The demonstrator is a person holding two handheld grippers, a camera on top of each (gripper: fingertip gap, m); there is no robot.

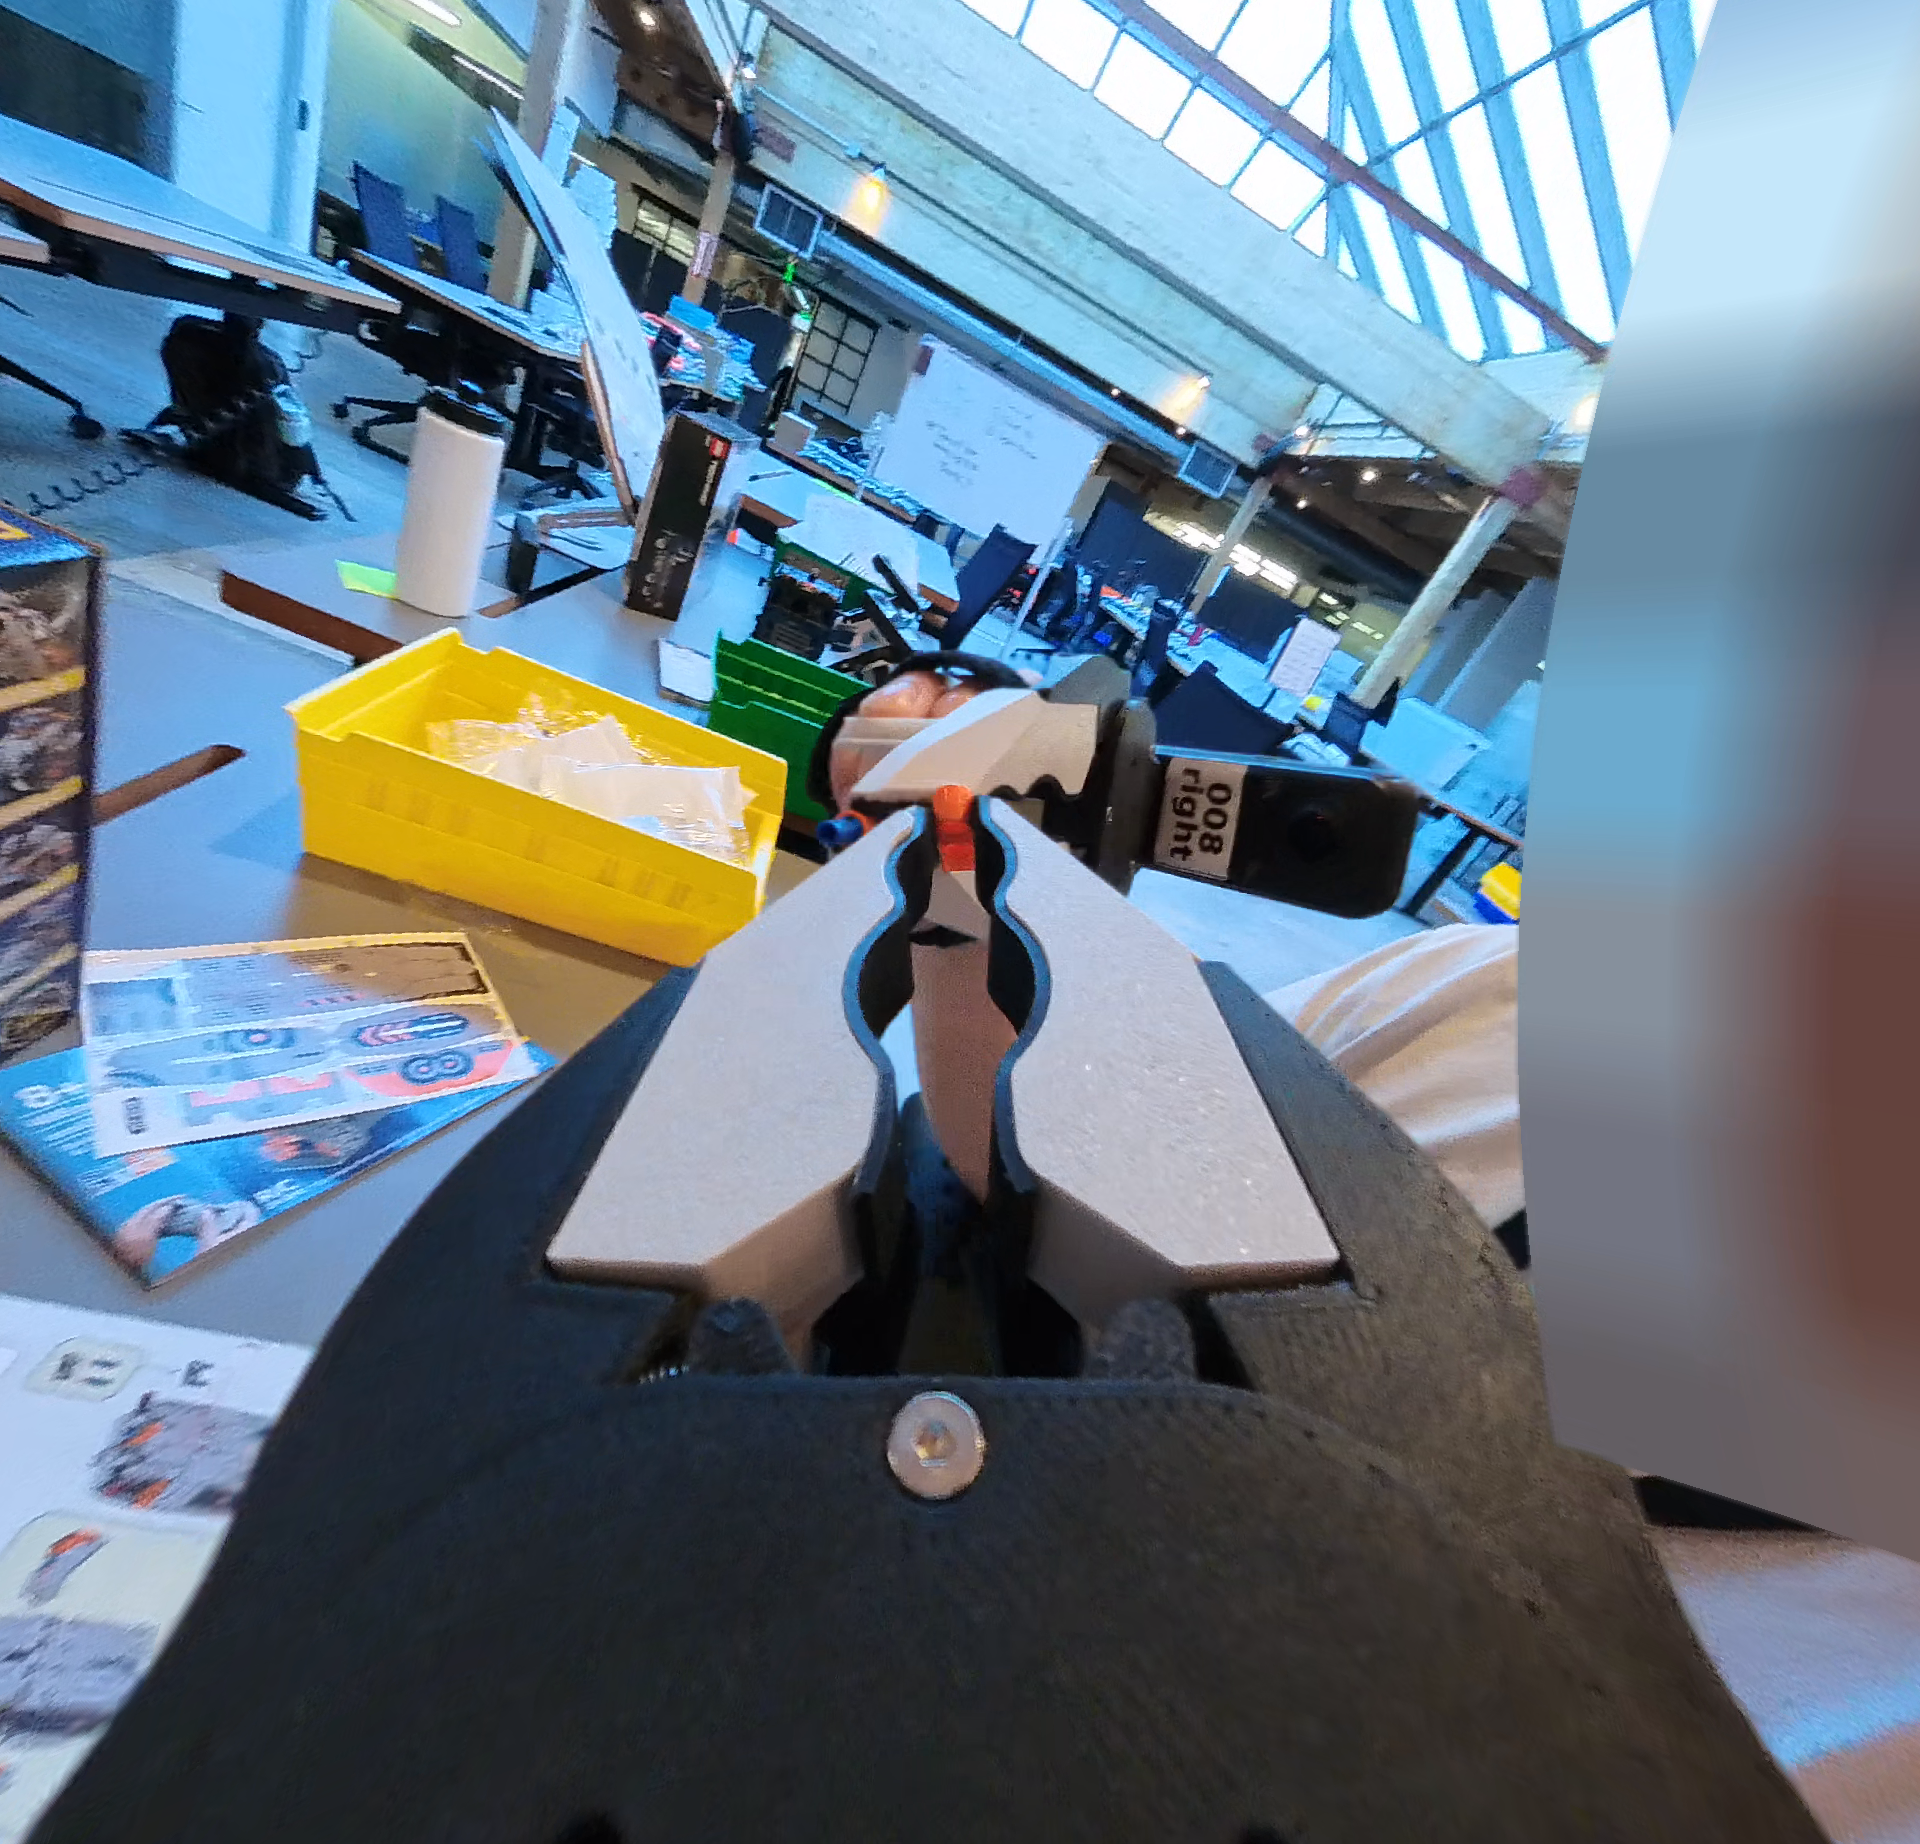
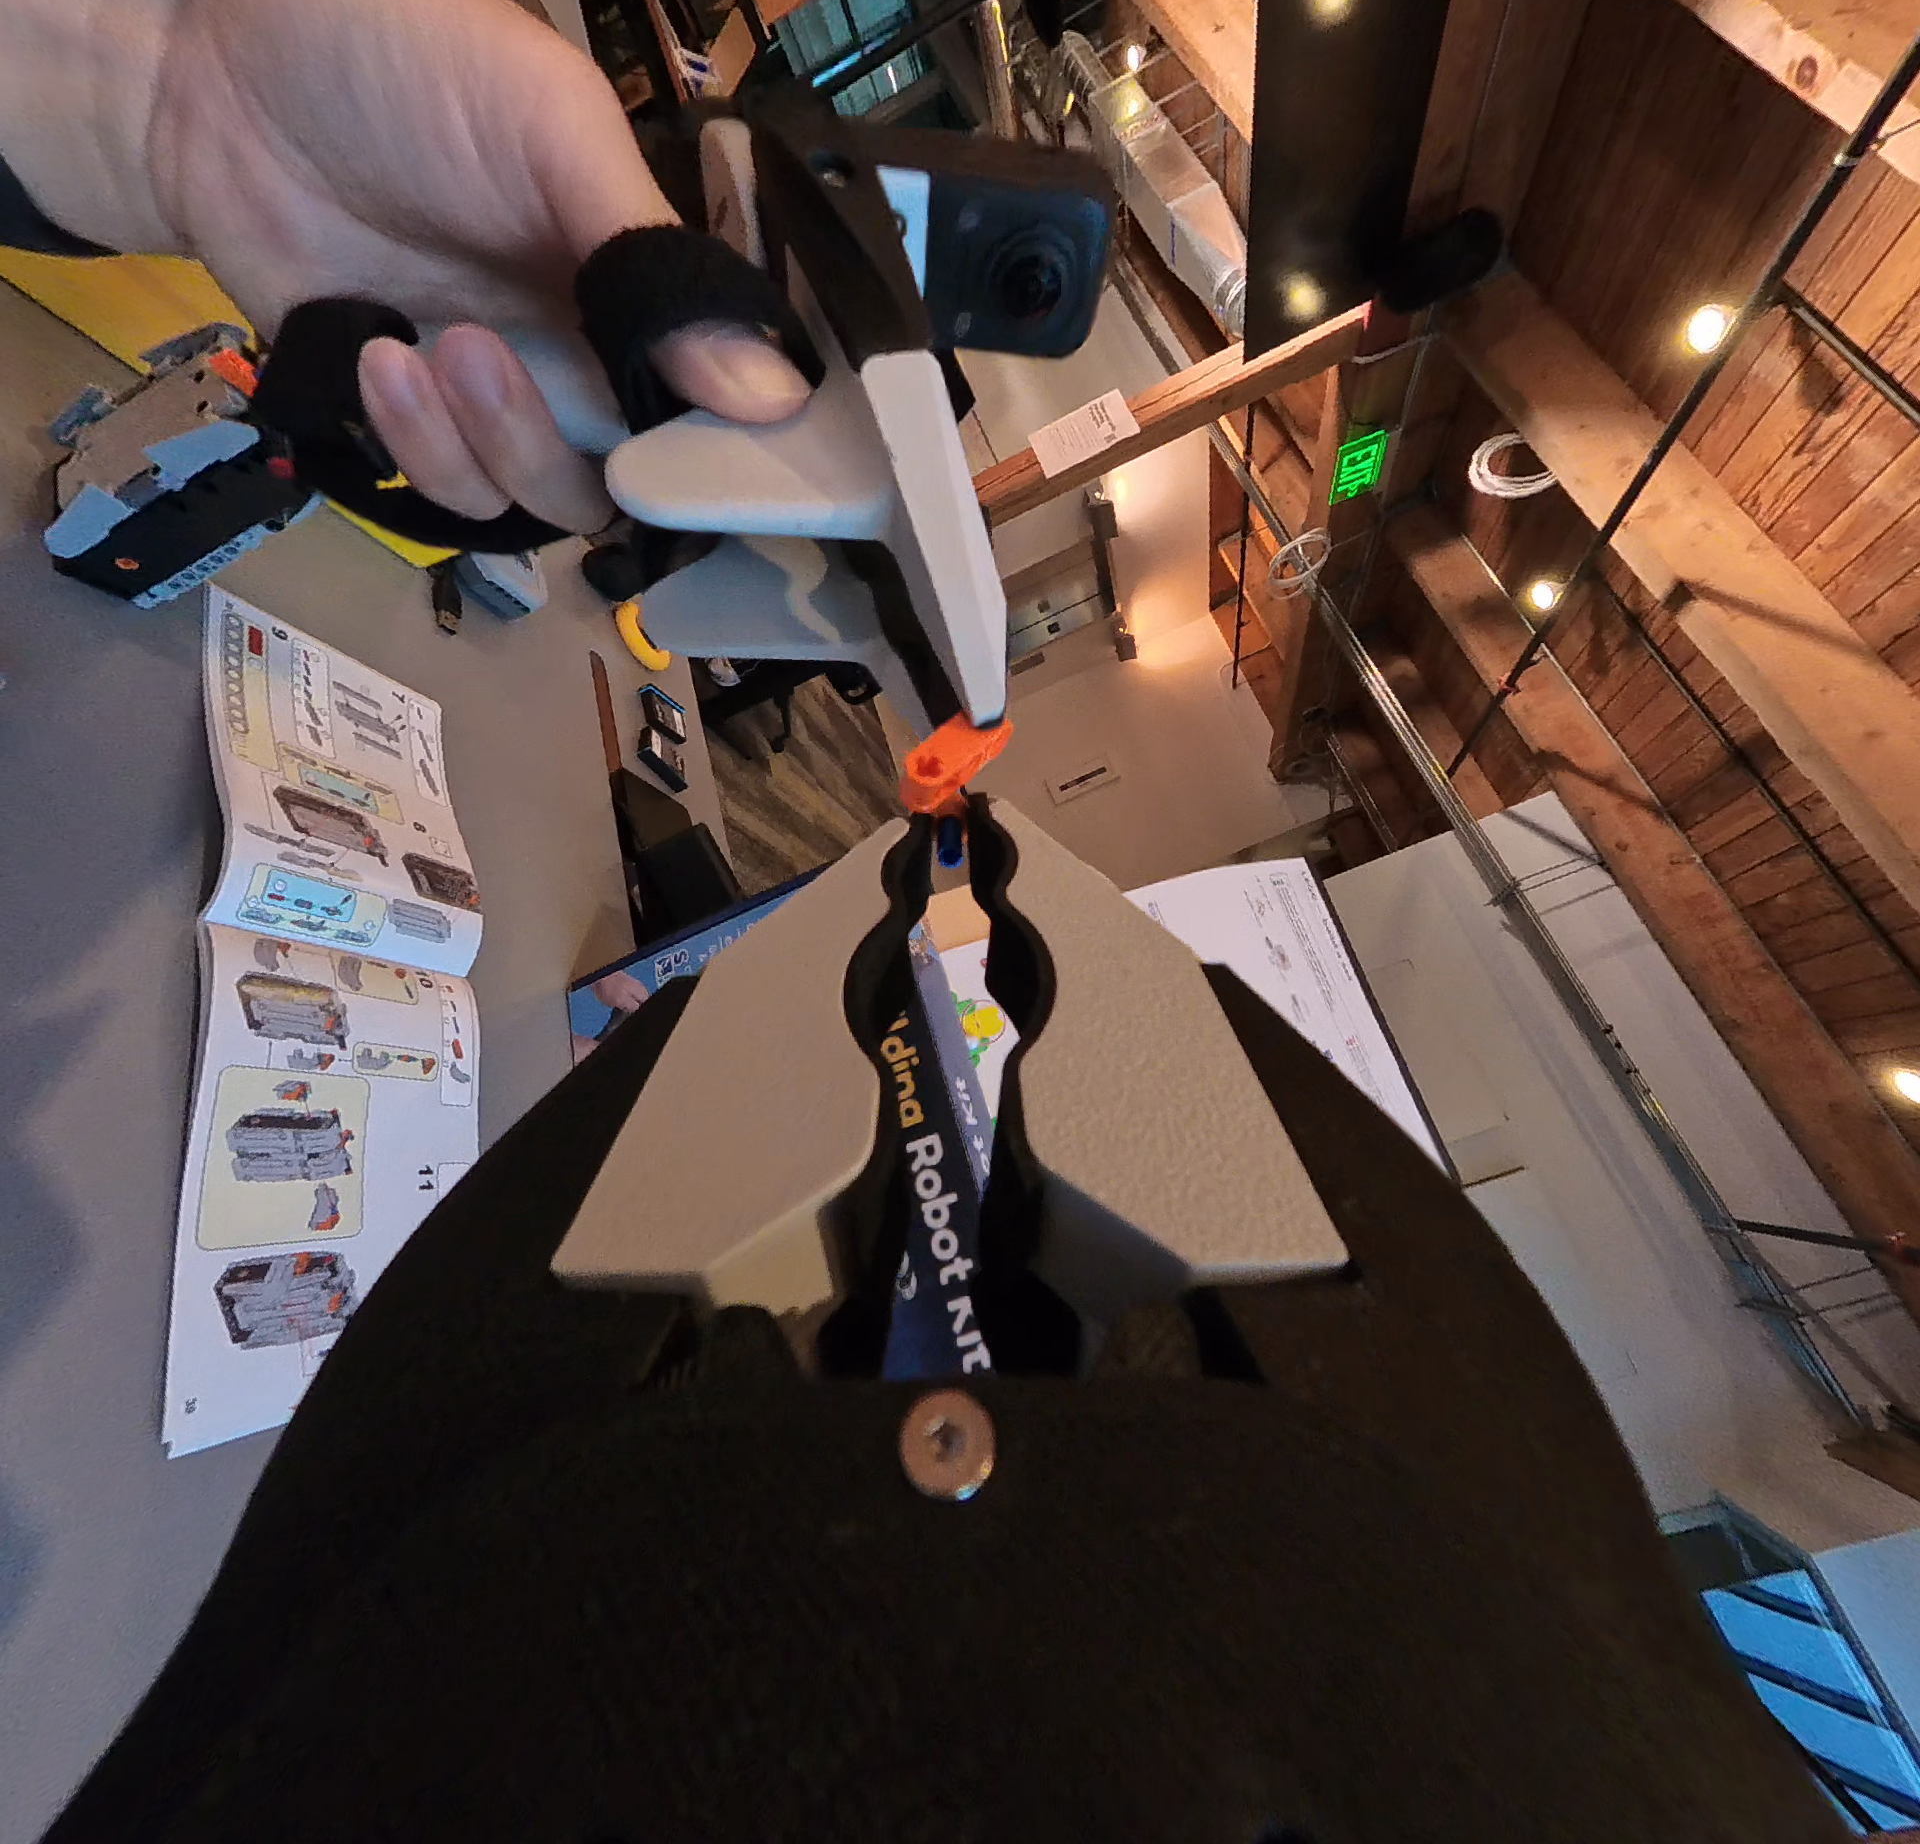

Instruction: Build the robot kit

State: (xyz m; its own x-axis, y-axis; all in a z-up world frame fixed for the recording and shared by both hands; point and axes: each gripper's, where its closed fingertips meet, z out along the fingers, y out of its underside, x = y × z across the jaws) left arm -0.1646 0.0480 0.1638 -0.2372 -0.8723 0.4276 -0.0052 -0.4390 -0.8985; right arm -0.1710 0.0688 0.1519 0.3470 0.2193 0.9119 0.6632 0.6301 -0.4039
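Grippers meet tip to tip: left hand-held gripper [image 1: 943,826] clamps orange connector [image 1: 950,826]; right hand-held gripper [image 2: 948,830], at its 12 o'clock, pinches blue pin [image 2: 948,845].

Readable print, not quoting any: white sticker [image 1: 1195,826] with black characters on the black camera housing [image 1: 1320,838], 3 o'clock of centre. Whiteboard [image 1: 987,444] at 12, handwriting too faint. Right wrist view: lit green sign [image 2: 1356,464] on the wood wall at 2; dark box [image 2: 935,1223] with white and yellow lettering at 6; open booklet [image 2: 332,1015] with step numbers at 9; paper notice [image 2: 1086,431] on a beam at 1.
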